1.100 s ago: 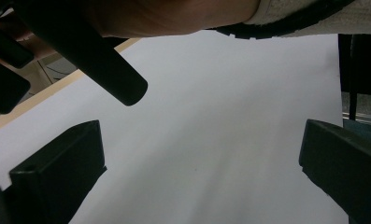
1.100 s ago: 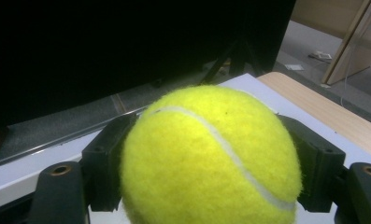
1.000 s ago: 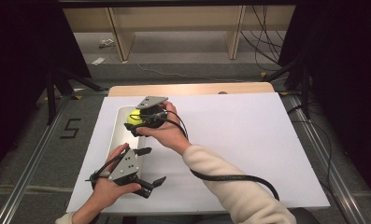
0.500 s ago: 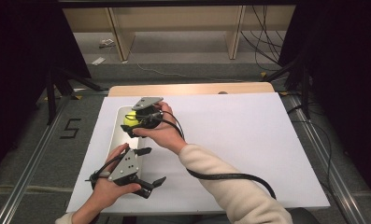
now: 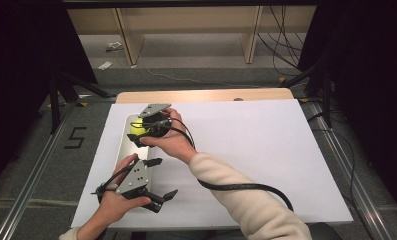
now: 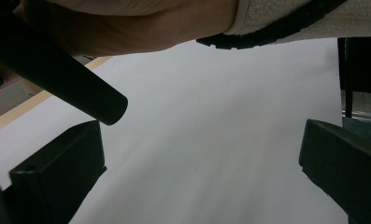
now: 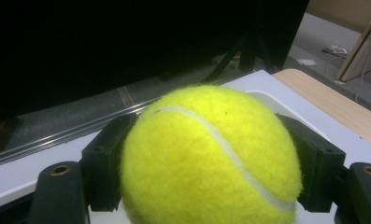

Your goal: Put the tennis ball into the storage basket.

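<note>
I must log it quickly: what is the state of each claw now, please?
Left claw: open, holding nothing.
Right claw: closed on the ball, over the tray.

One sign can be read: a dark numeral "5" (image 5: 75, 137), drawn in blocky angular strokes on the grey carpeted floor (image 5: 46, 165). In the high view it lies just beyond the left edge of the white-covered tabletop (image 5: 266, 145), between a metal floor rail and that edge, level with the tabletop's far left corner. The fuzzy yellow tennis ball (image 7: 211, 158) shows a white curved seam but no legible brand or lettering.
</note>
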`<state>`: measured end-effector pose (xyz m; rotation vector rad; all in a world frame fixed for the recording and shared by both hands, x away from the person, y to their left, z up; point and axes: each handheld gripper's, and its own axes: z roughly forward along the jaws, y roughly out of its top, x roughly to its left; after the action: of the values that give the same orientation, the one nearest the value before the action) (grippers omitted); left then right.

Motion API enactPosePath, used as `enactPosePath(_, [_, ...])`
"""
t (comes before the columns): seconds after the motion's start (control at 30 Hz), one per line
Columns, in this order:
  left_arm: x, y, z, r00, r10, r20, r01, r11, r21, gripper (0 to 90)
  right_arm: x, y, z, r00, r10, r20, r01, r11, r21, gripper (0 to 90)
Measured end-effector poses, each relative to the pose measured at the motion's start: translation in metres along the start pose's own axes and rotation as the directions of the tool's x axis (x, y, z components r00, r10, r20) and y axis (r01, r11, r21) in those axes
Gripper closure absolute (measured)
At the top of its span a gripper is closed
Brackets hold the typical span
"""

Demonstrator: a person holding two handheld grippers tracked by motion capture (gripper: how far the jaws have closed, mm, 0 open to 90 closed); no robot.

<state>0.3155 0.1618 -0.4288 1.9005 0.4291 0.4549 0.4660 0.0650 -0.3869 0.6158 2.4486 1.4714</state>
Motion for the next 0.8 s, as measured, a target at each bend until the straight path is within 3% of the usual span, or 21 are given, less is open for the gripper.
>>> enactPosePath(0.8, [-0.001, 0.0, 0.001, 1.0, 0.002, 0.007, -0.002, 1.0, 0.001, 0.0, 0.003, 0.001, 0.015, 0.9998, -0.01, -0.019, 0.011, 0.999, 0.035, 26.6])
